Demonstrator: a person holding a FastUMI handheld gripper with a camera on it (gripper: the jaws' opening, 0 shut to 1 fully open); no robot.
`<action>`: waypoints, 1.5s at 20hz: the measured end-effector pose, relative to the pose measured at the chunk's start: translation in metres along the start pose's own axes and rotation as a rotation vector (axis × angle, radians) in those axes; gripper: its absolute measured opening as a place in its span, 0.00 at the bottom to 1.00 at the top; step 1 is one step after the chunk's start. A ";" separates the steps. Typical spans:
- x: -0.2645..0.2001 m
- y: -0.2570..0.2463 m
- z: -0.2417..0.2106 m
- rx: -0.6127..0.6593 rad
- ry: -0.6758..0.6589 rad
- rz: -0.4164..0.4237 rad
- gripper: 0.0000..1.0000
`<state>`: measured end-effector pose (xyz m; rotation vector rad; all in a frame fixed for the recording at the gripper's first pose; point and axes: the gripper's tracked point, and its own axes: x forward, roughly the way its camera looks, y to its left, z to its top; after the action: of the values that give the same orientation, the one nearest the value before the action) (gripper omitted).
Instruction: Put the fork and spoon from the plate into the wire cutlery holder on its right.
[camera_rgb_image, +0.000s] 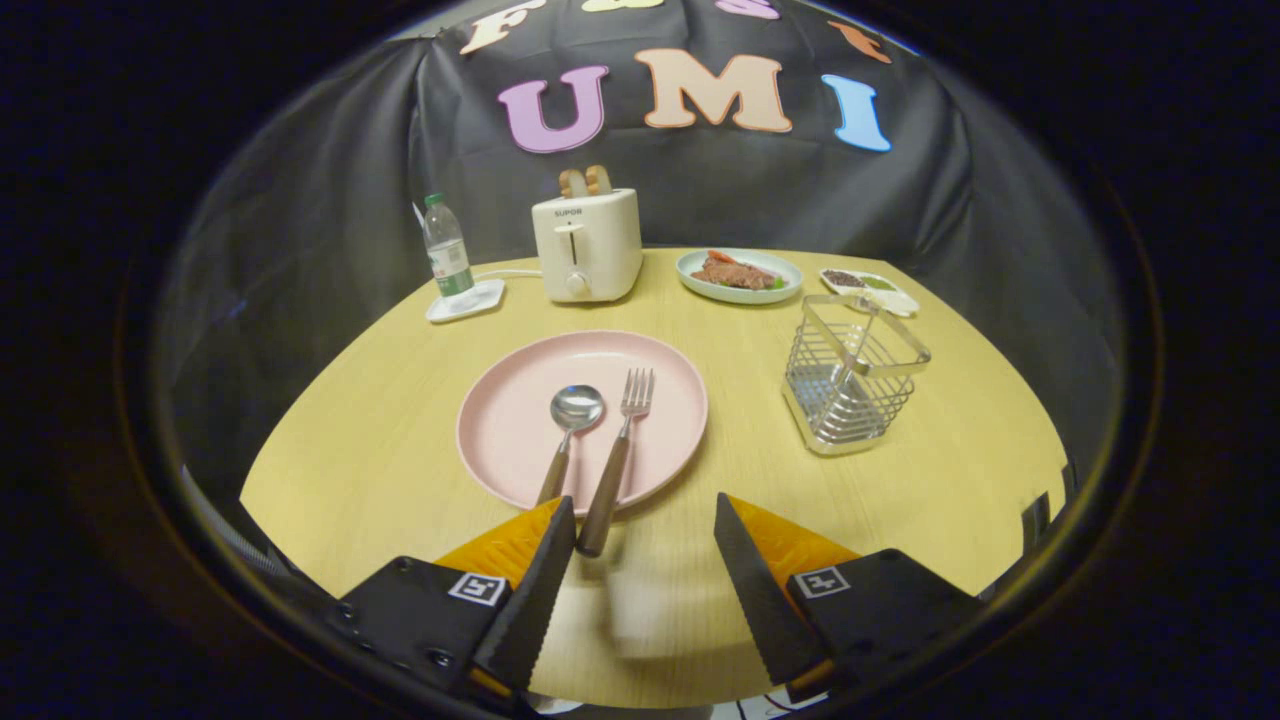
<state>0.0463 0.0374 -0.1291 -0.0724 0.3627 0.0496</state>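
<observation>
A pink plate (520, 400) lies on the round wooden table just beyond my fingers. On it rest a spoon (572, 410) and, to its right, a fork (625, 425), both with brown handles pointing toward me. The fork's handle end hangs over the plate's near rim, close to my left fingertip. A wire cutlery holder (852, 375) stands upright to the right of the plate. My gripper (645, 520) is open, with nothing between its fingers, hovering over the table's near part.
At the back stand a white toaster (587, 245) with bread in it, a water bottle (446, 250) on a white coaster, a plate of food (739, 274) and a small dish (868, 287) behind the holder. Bare table lies around the pink plate.
</observation>
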 end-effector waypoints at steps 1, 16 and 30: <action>0.001 0.002 -0.001 0.000 0.007 0.003 0.82; 0.014 0.016 -0.010 0.002 0.078 0.048 0.21; 0.005 0.013 -0.003 0.029 0.089 0.043 0.04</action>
<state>0.0493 0.0500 -0.1347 -0.0377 0.4543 0.0842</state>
